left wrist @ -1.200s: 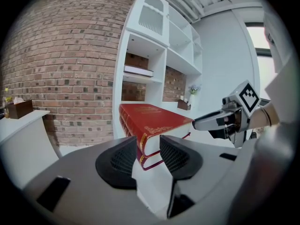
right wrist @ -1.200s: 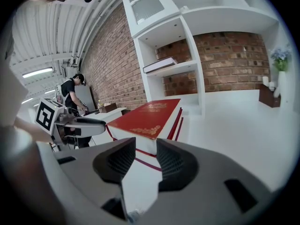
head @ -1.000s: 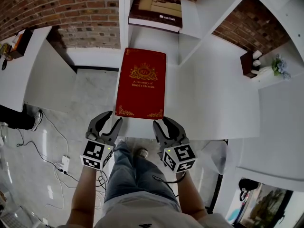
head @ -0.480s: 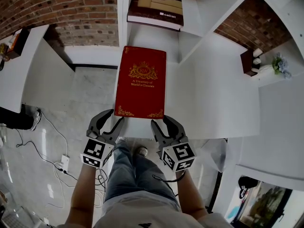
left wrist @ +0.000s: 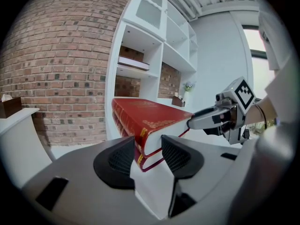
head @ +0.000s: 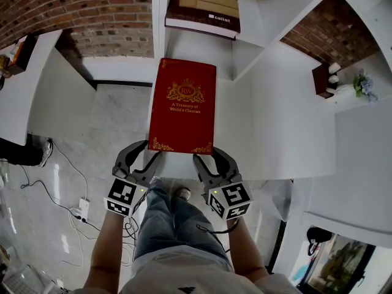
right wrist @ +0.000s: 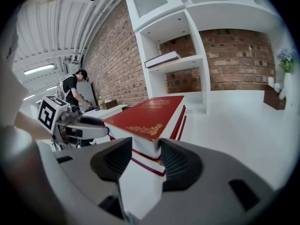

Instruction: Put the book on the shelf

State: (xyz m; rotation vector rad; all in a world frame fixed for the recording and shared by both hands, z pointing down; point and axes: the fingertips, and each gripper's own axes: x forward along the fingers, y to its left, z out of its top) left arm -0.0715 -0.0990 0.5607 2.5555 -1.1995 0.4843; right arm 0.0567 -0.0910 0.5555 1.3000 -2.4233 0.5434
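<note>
book [head: 182, 106] lies flat on the desk [head: 288, 121], long axis pointing from you toward the shelf [head: 254, 14], its near corners between the jaws of your left tongs [head: 150, 150] and right tongs [head: 206, 155], both just opened wide, neither nearer.

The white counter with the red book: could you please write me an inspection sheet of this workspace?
Surface: glossy white counter below the shelf.
Job's things: red book lies flat, cover up, along the counter's left edge; a brown book lies in the shelf.
Clutter: dark box and flowers, far right.
Grippers: left gripper and right gripper open, jaws have just been opening, a near book corner between each pair.
Cables: loose cables on the floor.
Surroundings: brick wall; a person in the background.
</note>
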